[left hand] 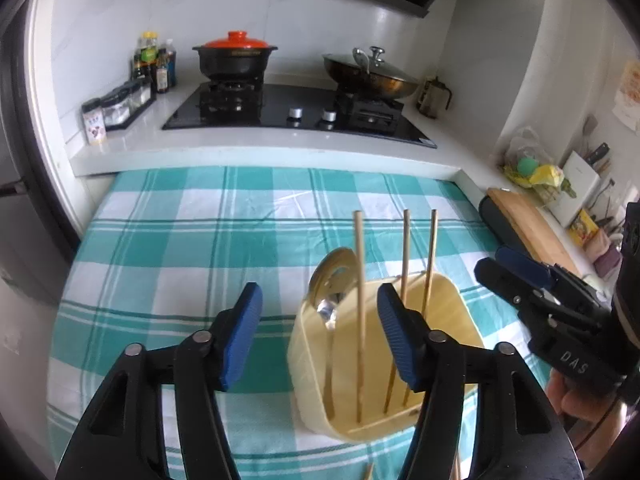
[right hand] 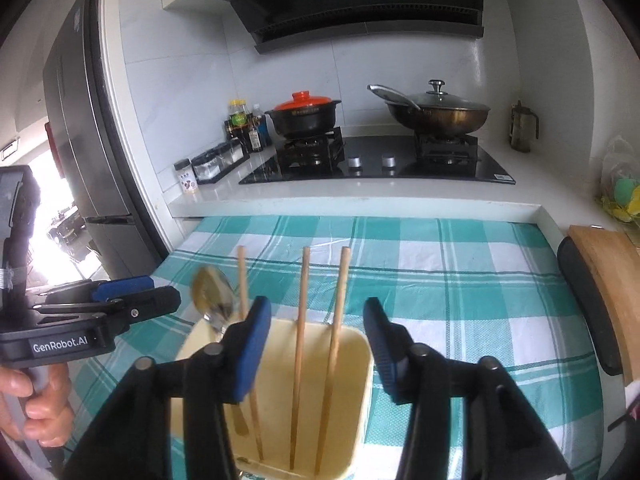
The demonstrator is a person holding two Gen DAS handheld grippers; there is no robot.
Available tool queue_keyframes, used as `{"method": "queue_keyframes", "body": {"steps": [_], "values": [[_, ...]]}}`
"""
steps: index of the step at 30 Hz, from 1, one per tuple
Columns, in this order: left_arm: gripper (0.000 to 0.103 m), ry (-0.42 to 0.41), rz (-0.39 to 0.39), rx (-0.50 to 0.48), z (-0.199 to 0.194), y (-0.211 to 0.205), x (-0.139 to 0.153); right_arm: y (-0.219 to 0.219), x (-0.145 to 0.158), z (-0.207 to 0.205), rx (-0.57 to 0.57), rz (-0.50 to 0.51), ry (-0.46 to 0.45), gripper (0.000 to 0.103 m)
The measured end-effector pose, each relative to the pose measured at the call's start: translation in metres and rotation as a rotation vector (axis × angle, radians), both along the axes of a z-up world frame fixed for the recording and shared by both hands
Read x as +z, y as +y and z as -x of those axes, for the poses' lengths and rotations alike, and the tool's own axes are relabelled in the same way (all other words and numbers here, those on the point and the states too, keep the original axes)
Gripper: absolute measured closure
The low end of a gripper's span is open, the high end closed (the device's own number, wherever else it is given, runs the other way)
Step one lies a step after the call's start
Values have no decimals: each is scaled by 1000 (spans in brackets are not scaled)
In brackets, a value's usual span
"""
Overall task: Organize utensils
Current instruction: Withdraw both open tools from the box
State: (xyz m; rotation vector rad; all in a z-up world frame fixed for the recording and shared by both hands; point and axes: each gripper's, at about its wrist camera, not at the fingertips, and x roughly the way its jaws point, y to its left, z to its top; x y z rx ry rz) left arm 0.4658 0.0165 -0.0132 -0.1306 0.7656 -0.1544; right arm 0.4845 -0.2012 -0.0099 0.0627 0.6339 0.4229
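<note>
Standing in a cream holder point(left hand: 384, 360) on the checked cloth point(left hand: 180, 240) of the worktop are the things the task concerns: a spoon point(left hand: 334, 276) at the left with its bowl up, then three chopsticks point(left hand: 359, 280), all nearly upright with their long axes running from the holder's floor toward the stove side and leaning slightly away from the cameras. Going left to right, the left hand-held gripper point(left hand: 320, 332) comes first; its blue pads stand apart with nothing between them, and the holder lies just ahead and to the right, so that the right-hand pad overlaps the holder's rim in its own view while the left-hand pad hangs over bare cloth. The spoon is the piece nearest this gripper. Next comes the right hand-held gripper point(right hand: 316, 344), also apart and empty, sitting almost squarely over the holder point(right hand: 280, 380): two chopsticks point(right hand: 300, 320) rise in the gap between its pads, a third stands behind its left pad, and the spoon point(right hand: 212, 296) is just beyond that pad. By my reading the right hand is the better placed for any chopstick, since the sticks already line up between its pads, and the left for the spoon. Two thin stick tips show at the bottom edge of the left view, too cut off to tell what they are.
</note>
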Motion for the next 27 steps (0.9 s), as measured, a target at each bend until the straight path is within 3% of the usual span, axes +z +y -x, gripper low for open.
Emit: {"method": "queue_keyframes", "body": {"steps": [4,8,13,20,27], "values": [[22,-21,-75,-40,60,13,16,-11,12,45,31,28,38,52],[19,34,-140,-75,132,21,5,-25,2,106,63,42,113,49],[19,79,-102,-81,211,18,-29,-41,-31,188,74,8,209,49],[17,38,-2,-22,286,-12,-65,-38,-62,285,-39,97,166,49],[17,18,-55,-15,309,-37,-83,-31,-72,325,-152,177,92,49]]}}
